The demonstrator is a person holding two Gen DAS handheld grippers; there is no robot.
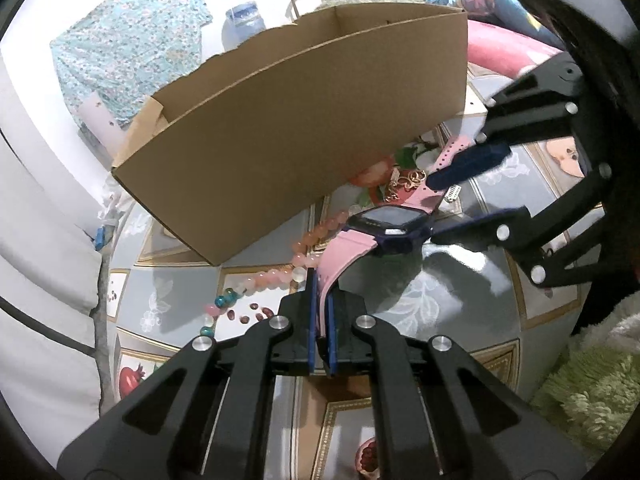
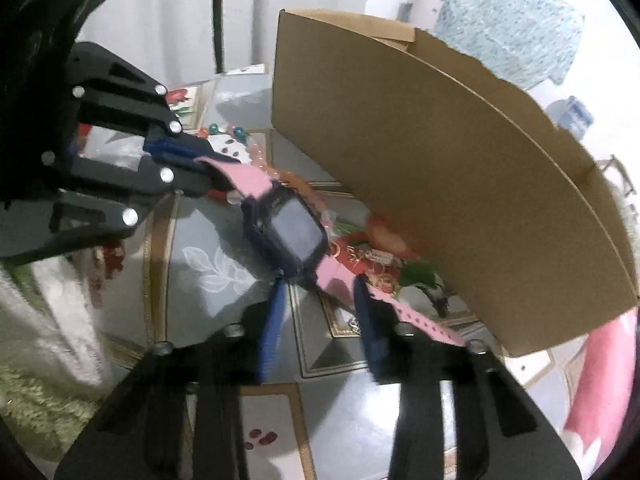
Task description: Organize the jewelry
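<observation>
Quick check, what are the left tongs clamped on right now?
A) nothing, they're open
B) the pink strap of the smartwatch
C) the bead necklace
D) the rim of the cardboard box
B: in the left wrist view the left tongs are shut with their blue pads on the pink strap of the smartwatch; the bead necklace lies on the table beside it, and the cardboard box is untouched.

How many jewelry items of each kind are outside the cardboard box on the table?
Watches: 1, the pink-strapped watch
Bead strings: 1, the peach bead strand
Gold chain piles: 1, the tangled gold chain
Total: 3
</observation>
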